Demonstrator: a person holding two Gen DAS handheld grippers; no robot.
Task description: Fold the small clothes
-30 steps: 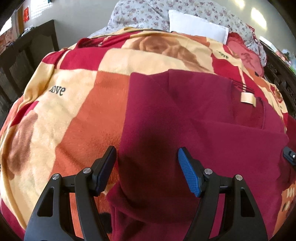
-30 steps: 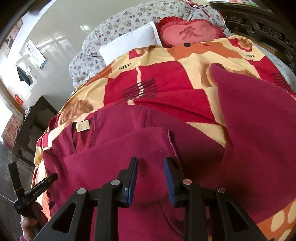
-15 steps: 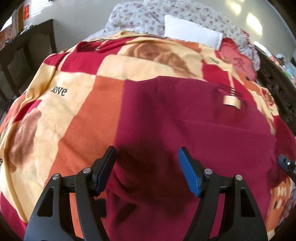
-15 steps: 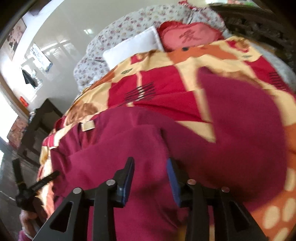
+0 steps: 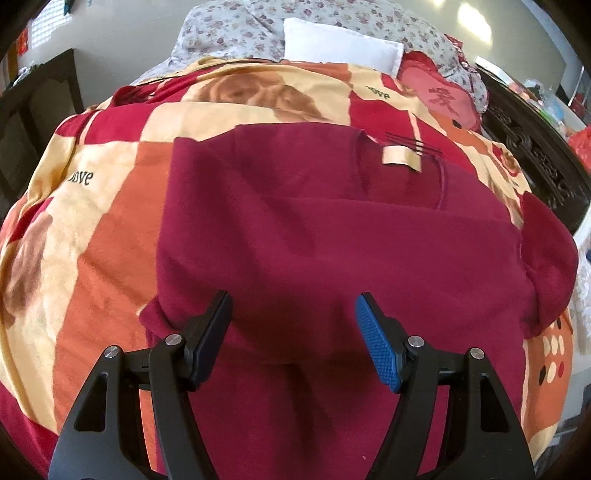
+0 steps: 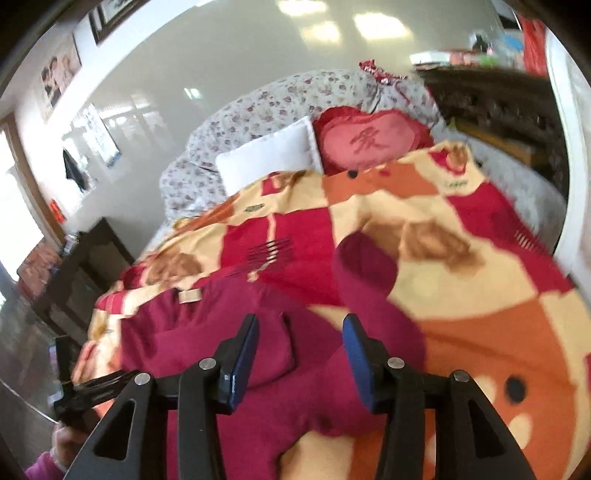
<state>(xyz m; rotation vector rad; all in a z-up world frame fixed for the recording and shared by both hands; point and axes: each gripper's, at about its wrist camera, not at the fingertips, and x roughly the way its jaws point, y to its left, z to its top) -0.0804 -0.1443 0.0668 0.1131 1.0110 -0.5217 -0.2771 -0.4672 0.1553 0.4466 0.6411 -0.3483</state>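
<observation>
A maroon sweater (image 5: 332,240) lies flat on the patterned blanket (image 5: 92,229), a beige neck label (image 5: 400,160) at its far end and one sleeve folded across its chest. My left gripper (image 5: 293,299) hovers open over the near hem with nothing between its fingers. In the right wrist view my right gripper (image 6: 301,319) is above the sweater (image 6: 207,332). Its jaws are opening and the cloth lies below them, not pinched. The other sleeve (image 6: 365,266) stretches out over the blanket. The left gripper (image 6: 92,384) and a hand (image 6: 62,443) show at the lower left.
A white pillow (image 5: 343,46), a red heart cushion (image 5: 439,96) and floral bedding (image 5: 240,33) lie at the bed's head. A dark carved bed frame (image 5: 535,155) runs along the right side. Dark wooden furniture (image 6: 85,266) stands left of the bed.
The right gripper's jaws have widened, and it has risen and drawn back from the sweater. The left gripper has pulled back a little, still open, so more of the sweater shows.
</observation>
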